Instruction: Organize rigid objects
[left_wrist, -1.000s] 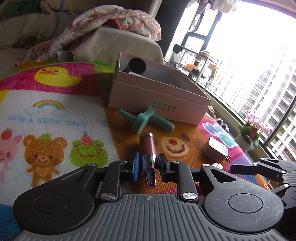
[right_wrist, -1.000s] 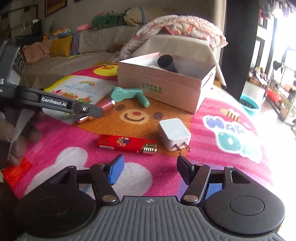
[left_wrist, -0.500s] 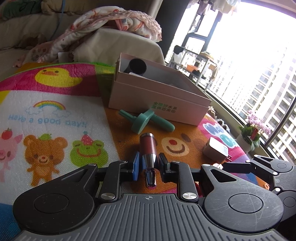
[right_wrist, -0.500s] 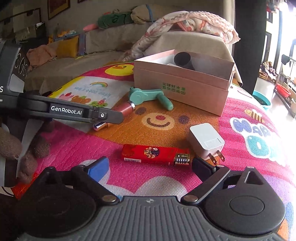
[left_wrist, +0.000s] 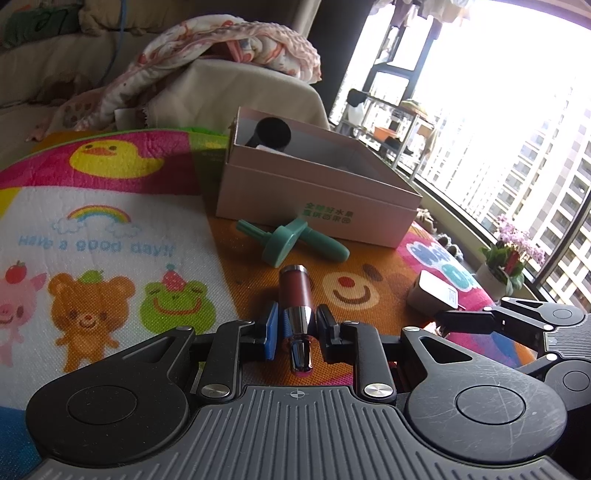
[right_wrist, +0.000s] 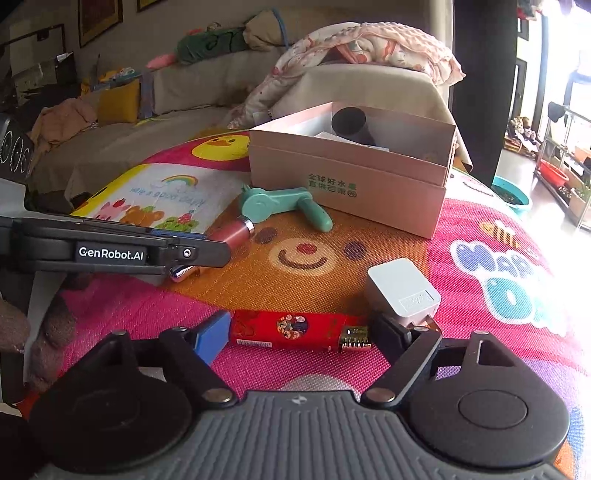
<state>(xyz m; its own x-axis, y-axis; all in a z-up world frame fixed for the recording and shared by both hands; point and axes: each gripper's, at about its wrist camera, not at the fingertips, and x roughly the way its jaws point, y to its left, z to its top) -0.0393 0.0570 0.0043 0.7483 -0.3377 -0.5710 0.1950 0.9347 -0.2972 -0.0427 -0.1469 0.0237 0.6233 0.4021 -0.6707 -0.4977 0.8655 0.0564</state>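
My left gripper (left_wrist: 295, 326) has its fingers close on both sides of a dark red tube with a chrome cap (left_wrist: 295, 295) that lies on the play mat; small gaps show at each side. My right gripper (right_wrist: 301, 334) is open, its fingers at both ends of a red lighter (right_wrist: 291, 328) on the mat. A white charger plug (right_wrist: 400, 291) lies just beyond the right finger. A teal handle (left_wrist: 291, 240) lies in front of an open pink box (left_wrist: 317, 192) holding a black cylinder (left_wrist: 273, 133).
The colourful play mat (left_wrist: 92, 229) covers the surface. A sofa with a crumpled blanket (left_wrist: 221, 48) stands behind the box. A window and a potted plant (left_wrist: 509, 262) are at the right. The left gripper's arm (right_wrist: 110, 253) crosses the left of the right wrist view.
My right gripper has moved forward and down so its open fingers now sit at both ends of the red lighter. The left gripper has stayed around the red tube.
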